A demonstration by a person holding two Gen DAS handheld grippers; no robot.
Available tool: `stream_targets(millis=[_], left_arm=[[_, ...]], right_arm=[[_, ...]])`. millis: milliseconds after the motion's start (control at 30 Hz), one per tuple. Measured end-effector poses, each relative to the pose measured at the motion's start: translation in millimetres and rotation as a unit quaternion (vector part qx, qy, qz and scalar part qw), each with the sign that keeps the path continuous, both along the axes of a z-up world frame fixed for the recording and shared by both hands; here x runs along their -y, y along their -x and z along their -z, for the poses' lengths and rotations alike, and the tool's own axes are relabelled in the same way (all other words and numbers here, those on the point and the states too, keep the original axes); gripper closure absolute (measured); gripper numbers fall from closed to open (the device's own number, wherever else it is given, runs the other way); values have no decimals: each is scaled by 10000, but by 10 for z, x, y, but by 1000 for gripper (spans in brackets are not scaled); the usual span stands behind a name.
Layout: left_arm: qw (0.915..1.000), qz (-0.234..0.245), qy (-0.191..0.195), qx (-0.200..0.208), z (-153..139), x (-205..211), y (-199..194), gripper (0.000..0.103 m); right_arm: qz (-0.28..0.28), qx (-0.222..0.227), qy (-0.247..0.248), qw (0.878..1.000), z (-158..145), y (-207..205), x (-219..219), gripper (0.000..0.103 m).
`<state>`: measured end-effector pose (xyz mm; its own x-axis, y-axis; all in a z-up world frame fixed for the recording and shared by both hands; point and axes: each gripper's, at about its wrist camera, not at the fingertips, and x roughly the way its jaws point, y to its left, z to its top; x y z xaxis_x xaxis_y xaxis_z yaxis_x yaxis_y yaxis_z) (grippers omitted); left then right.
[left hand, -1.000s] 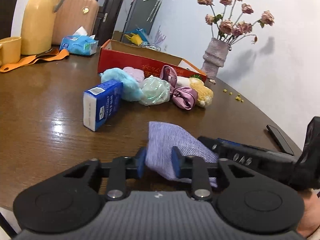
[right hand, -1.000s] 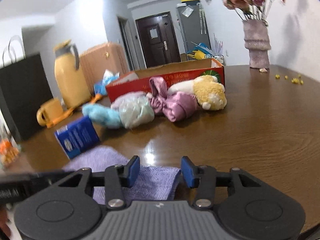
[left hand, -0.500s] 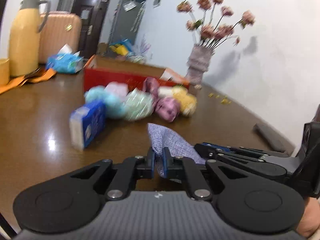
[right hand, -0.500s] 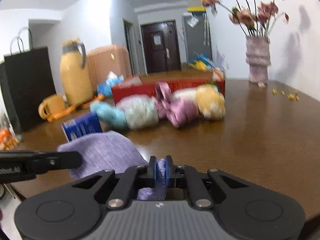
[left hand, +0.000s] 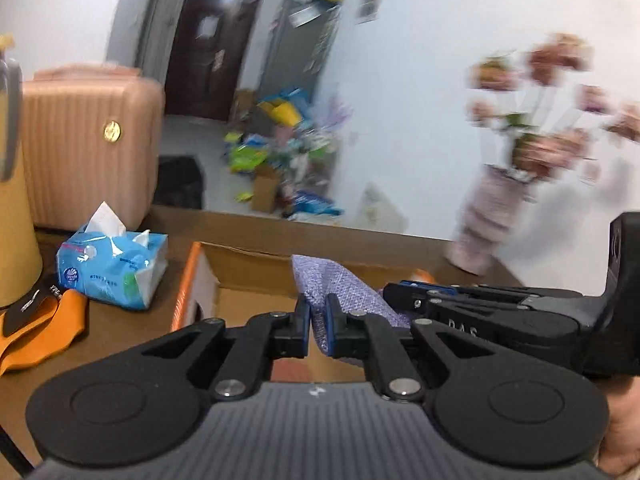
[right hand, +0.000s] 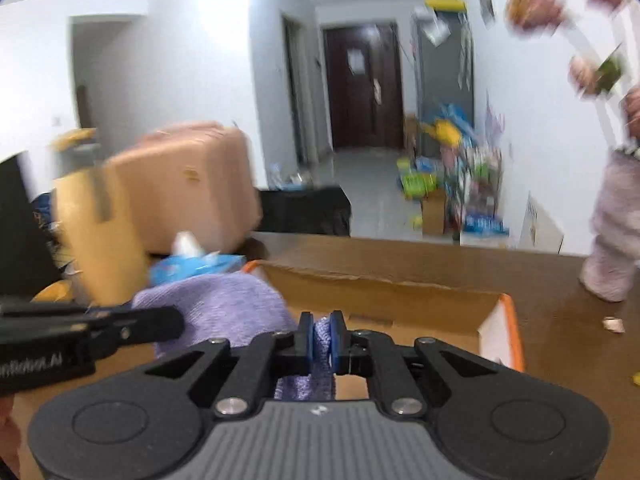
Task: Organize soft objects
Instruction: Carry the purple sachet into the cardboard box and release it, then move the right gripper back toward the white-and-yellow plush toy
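A purple knitted cloth (left hand: 340,292) hangs between both grippers above the open cardboard box (left hand: 240,276) with orange-red sides. My left gripper (left hand: 318,330) is shut on one edge of the cloth. My right gripper (right hand: 322,342) is shut on the other edge, with the purple cloth (right hand: 216,304) bunched to its left over the box (right hand: 380,292). In the left wrist view the right gripper's fingers (left hand: 440,300) reach in from the right; in the right wrist view the left gripper's fingers (right hand: 120,324) reach in from the left. The other soft toys are out of view.
A blue tissue pack (left hand: 112,268) lies left of the box, next to a yellow jug (left hand: 16,208) and an orange strap (left hand: 44,328). A vase of pink flowers (left hand: 492,224) stands on the brown table (right hand: 560,320) to the right. A pink suitcase (left hand: 88,144) stands behind.
Both grippers closed on the purple cloth, lifted it off the table and carried it forward over the box. The pile of soft toys and the blue carton have dropped out of view.
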<state>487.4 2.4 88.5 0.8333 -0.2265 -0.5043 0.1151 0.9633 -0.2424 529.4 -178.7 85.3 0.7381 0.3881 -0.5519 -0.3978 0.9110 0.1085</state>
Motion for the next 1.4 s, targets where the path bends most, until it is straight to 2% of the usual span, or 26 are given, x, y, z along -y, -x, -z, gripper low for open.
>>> stream_targets(millis=[100,133,167,200,233,267,367,467,533,600,733,800,900,1000,1100,1200,1333,1400], left_arm=[[9980,-506,-361,-152,284,-112,-564,92],[9972,-617,-342,-253,387,-168,-696,86],[9967,-670,-257,-384,471,-220,-800,82],[9963,-697,-217,-454,529,-268,-836,72],[9955,-778,-179,-502,584,-305,-865,65],[9954,-776,-172,-538,628,-328,-869,64],[9956,-720,-289,-532,663,-378,-835,63],[9956,-766,-341,-420,536,-409,-752,63],[9960,-733,-388,-316,372,-408,-640,61],[9964,-662,-526,-108,159,-421,-452,53],[9937,-666,-855,285,-276,-448,34,40],[9925,-672,-932,412,-462,-476,306,33],[9905,-565,-1071,655,-714,-481,751,24],[9878,-497,-1152,918,-866,-432,1173,21],[9864,-484,-1209,1001,-883,-396,1562,19],[9859,-410,-1180,1115,-729,-363,2001,12],[9899,-194,-1036,952,-373,-246,2467,11],[9893,-92,-998,1063,-214,-183,2723,11]], right_arm=[[174,-539,-23,9984,222,-798,-224,95],[239,-675,2,9974,307,-1001,-297,94],[338,-750,7,9966,381,-1127,-349,89],[420,-832,50,9956,469,-1238,-409,82],[515,-890,158,9946,550,-1305,-463,76],[574,-926,279,9937,607,-1328,-505,67],[538,-730,518,9945,685,-1264,-582,67],[544,-637,399,9957,579,-1114,-543,67],[521,-473,333,9970,388,-972,-459,64],[448,-190,447,9978,113,-741,-350,47],[385,340,648,9966,-384,-191,-30,35],[473,470,639,9957,-553,100,184,24],[622,637,649,9939,-734,514,479,23],[754,803,614,9920,-880,923,708,20],[796,933,418,9916,-891,1330,867,18],[763,1132,166,9905,-777,1851,1008,16],[877,1399,-43,9863,-421,2512,1057,16],[924,1482,-50,9846,-237,2802,1037,16]])
